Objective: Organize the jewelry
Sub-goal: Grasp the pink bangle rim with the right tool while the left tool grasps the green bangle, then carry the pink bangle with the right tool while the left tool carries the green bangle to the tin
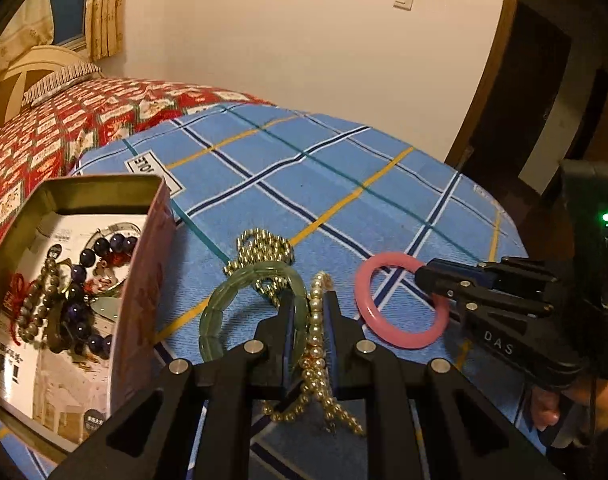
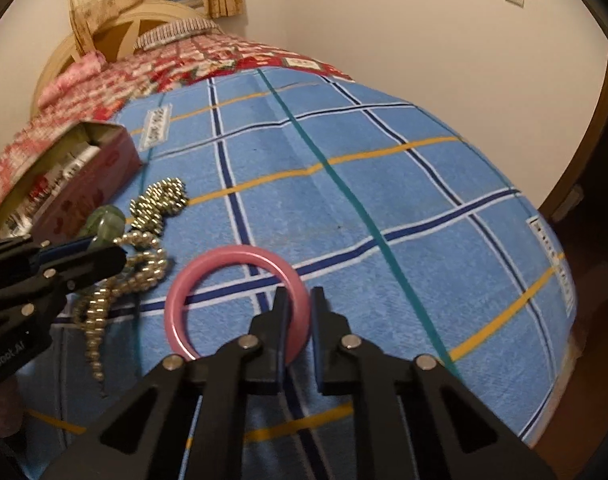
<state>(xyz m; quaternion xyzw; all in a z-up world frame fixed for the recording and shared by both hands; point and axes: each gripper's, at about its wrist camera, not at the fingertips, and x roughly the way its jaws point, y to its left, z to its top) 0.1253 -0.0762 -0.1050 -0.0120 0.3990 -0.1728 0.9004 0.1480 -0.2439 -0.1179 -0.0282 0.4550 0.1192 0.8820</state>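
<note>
Left wrist view. The left claw is closed on a strand of small pearl-like beads, which runs between its two black fingers and ends in a loose heap of gold-coloured beads below them. Just left of the claw, a translucent pale-green bangle of smooth segmented blocks lies on the blue checked cloth covering the bed. Behind the bangle sits a coiled gold bead chain of tiny shiny spheres. At far left stands an open rectangular metal tin with pink printed walls; inside lie dark purple round beads, a grey bead strand and red cord on a printed paper lining. At right, the right claw grips the rim of a smooth, glossy pink ring, which rests flat on the cloth.

Right wrist view. The right claw is closed on the near right arc of the pink ring, one finger inside the hoop and one outside. The ring is a plain round band with an even, polished surface. To the left lie the gold bead chain and the pearl-like strand, with the left claw over them and the green bangle beside it. The tin stands farther left. A red patterned quilt covers the bed beyond the cloth.
</note>
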